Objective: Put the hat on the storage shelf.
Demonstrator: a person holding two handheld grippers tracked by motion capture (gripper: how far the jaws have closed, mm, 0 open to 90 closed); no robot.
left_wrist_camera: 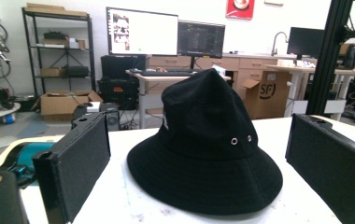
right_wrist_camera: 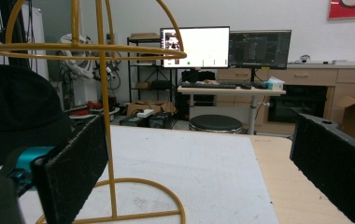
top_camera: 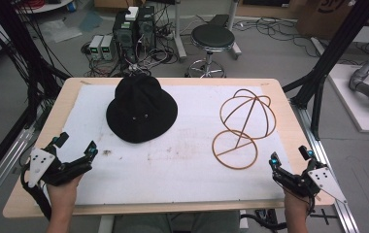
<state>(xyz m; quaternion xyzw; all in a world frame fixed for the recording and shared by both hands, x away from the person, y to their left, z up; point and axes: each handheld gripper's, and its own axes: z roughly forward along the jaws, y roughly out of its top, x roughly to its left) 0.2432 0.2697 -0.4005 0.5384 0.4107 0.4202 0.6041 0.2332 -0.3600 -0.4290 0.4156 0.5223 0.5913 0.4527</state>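
Both pairs of jaws stand wide apart with nothing between them. In the high view, the left gripper rests at the near left edge of the table, held by a hand that comes in from the bottom, and its jaws point up and inward across the white mat. The right gripper sits at the near right edge in the other hand, its jaws likewise spread and empty. A black bucket hat lies brim down on the far left part of the mat, well apart from both grippers. To its right stands a yellow wire hat stand, a round base ring with a rounded cage above it, near the right gripper but clear of it. In the left gripper view, the two black jaws rise at either side of the frame, and the hat sits on the mat ahead, centred in the gap between them but untouched. In the right gripper view, the jaws again frame an open gap; the stand rises just beyond the left-hand jaw, its base ring on the mat, and part of the hat shows behind it at the left edge.
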